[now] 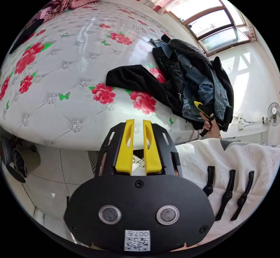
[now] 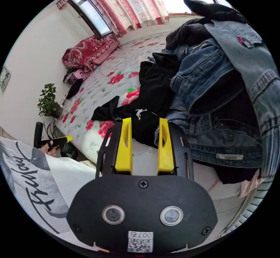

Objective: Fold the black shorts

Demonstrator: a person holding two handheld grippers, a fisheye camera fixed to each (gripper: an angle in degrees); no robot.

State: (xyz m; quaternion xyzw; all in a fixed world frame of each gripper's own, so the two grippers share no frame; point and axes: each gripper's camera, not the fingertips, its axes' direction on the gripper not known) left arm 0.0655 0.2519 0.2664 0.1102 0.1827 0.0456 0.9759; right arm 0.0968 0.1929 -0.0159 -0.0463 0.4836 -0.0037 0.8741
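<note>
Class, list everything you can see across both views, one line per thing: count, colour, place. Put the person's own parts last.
Shorts: one, black, on the bed beside the pile.
Pile of clothes: one, denim and black, at the bed's edge.
Bed: one, white with red flowers.
Quilt: one, red, far end of the bed.
Plant: one, green, by the wall.
Fan: one, white, on the wall.
Left tongs: yellow, open, empty.
Right tongs: yellow, open, empty.
Hand: one, holding the right tongs.

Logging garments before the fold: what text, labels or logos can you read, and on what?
Black shorts: white figure logo, no words.
Jeans: white waistband tag, too small to read.
Person's white top: black script lettering, cut off, not legible.
Bed cover: faint print, blurred.
</note>
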